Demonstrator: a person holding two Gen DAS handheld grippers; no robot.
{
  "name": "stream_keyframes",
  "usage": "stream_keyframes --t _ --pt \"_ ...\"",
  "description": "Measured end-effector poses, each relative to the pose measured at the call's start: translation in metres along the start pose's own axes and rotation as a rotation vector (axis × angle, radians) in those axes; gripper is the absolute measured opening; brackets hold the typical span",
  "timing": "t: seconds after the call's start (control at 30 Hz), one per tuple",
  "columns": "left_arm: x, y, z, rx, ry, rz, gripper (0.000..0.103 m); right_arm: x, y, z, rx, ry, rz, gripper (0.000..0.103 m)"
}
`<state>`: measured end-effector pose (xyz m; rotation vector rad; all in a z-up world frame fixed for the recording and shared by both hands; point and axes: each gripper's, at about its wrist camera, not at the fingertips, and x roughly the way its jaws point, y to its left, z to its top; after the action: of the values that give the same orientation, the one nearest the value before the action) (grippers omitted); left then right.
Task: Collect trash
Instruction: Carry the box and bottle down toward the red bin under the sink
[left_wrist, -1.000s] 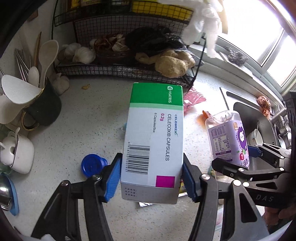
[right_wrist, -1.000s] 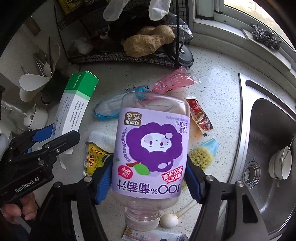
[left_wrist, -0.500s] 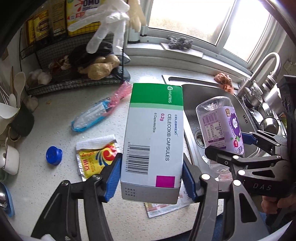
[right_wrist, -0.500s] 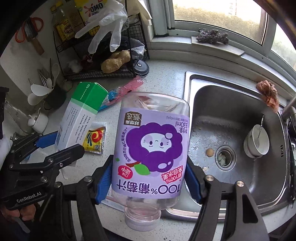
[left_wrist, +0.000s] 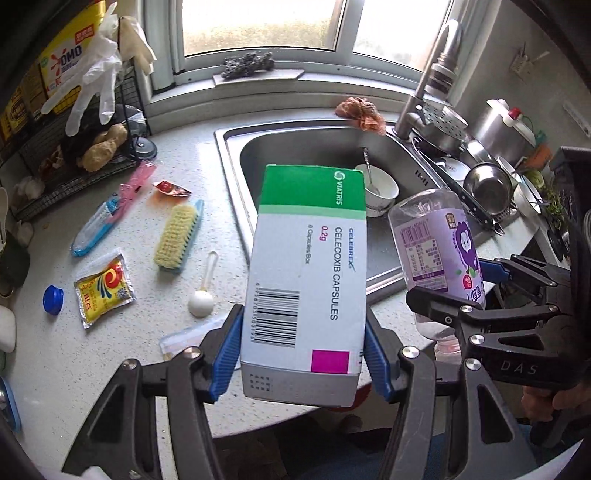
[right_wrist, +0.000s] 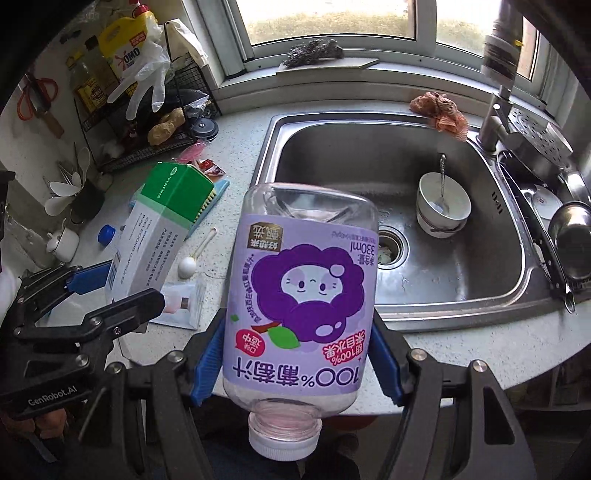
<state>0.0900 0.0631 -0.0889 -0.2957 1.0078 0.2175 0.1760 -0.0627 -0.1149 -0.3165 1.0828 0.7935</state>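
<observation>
My left gripper is shut on a white and green capsule box, which it carries in the air above the counter's front edge. The right gripper is shut on an empty juice bottle with a purple label, cap end toward the camera, held in front of the sink. Each wrist view shows the other tool too: the bottle at right, the box at left. On the counter lie a yellow sachet, a red sachet, a blue wrapper, a pink wrapper and a blue cap.
A steel sink holds stacked bowls with a spoon. A scrub brush, a white spoon and a flat packet lie on the counter. A wire rack with hung gloves stands at the back left, and pans sit right of the sink.
Both grippers have drawn back from the rack and toward the counter's front edge near the sink, each keeping its load. The sink and window have come into view.
</observation>
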Motion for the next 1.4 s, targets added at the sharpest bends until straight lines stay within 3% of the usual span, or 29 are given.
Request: stream_keyframes --t 0.37,0.67,0.93,1.13,1.4 --pt "-0.012 -0.118 -0.049 0.117 0.022 -0.030 0.058 -0.054 -0.065 -0.087 0.090 -0.017 -0.042 0.067" --pt "0.013 -0.180 -0.094 0.211 0.120 -0.074 0.058 -0.049 -0.097 -0.148 0.177 0.050 -0.068 0.067" --pt "0.072 -0.194 -0.134 0.282 0.238 -0.101 0.058 0.002 -0.111 -0.194 0.264 0.132 -0.085 0.067" --pt "0.147 -0.198 -0.173 0.313 0.312 -0.058 0.058 0.073 -0.130 -0.235 0.333 0.193 -0.082 0.067" --pt "0.271 -0.181 -0.232 0.257 0.420 -0.077 0.058 0.185 -0.156 -0.285 0.323 0.235 -0.110 0.067"
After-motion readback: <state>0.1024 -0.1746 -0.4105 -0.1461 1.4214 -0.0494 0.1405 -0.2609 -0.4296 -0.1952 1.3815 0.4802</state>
